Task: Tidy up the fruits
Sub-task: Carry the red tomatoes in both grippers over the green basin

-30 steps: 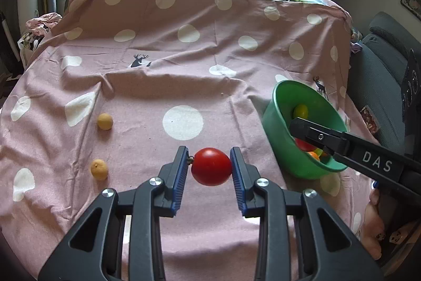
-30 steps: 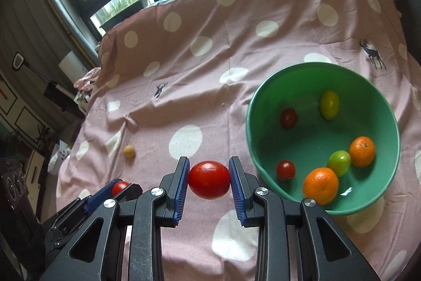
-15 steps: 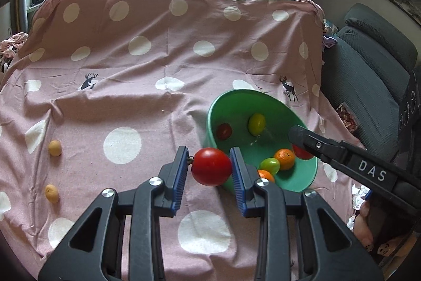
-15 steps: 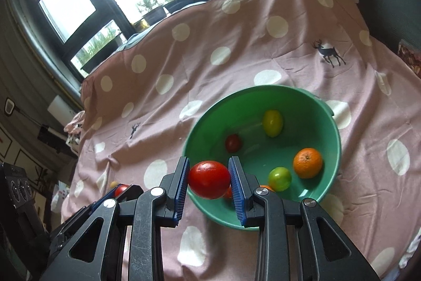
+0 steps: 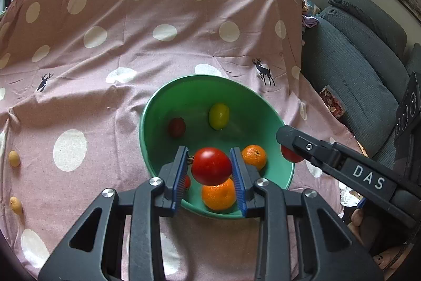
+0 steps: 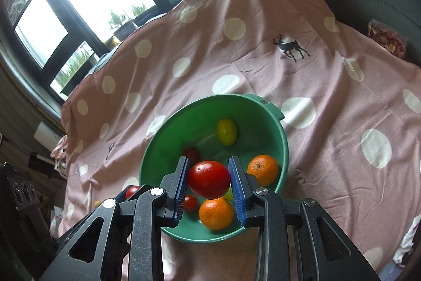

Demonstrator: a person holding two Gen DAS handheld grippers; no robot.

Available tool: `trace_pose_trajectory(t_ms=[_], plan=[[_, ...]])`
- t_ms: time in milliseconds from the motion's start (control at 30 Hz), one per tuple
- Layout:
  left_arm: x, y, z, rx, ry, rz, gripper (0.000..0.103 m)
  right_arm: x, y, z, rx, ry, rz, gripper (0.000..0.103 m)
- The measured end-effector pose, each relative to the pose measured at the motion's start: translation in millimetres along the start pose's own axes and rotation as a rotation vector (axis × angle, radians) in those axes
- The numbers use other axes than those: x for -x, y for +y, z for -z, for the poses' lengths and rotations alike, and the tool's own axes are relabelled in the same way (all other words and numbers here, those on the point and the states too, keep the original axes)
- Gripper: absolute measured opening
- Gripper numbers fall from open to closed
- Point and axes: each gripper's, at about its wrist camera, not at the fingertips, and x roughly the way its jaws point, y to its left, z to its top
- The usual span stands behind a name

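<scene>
A green bowl (image 5: pixel 158 107) sits on the pink dotted cloth; it also shows in the right wrist view (image 6: pixel 273 123). It holds two oranges (image 5: pixel 254 156), a yellow-green fruit (image 5: pixel 219 116) and small red tomatoes (image 5: pixel 176 127). My left gripper (image 5: pixel 211 166) is shut on a red tomato (image 5: pixel 211 166) above the bowl's near side. My right gripper (image 6: pixel 209 179) is shut on another red tomato (image 6: pixel 209 179), also above the bowl. The right gripper's tip (image 5: pixel 294 141) reaches over the bowl's right rim in the left wrist view.
Two small yellow fruits (image 5: pixel 14 158) (image 5: pixel 15 205) lie on the cloth at the far left. A grey sofa (image 5: pixel 368 65) stands to the right of the table. Windows run along the back.
Both grippers have moved with their tomatoes from beside the bowl to above its inside. The bowl now sits centred under both.
</scene>
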Motion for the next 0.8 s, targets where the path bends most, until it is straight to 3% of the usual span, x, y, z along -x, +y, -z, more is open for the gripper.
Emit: trace_pose_trajectory(t_ms=[800], plan=[[-45.2, -5.7, 7.3, -0.007, 0.101, -0.031, 0.032, -33.5, -25.8, -3.2, -0.063, 0.097, 0.034, 0.032]])
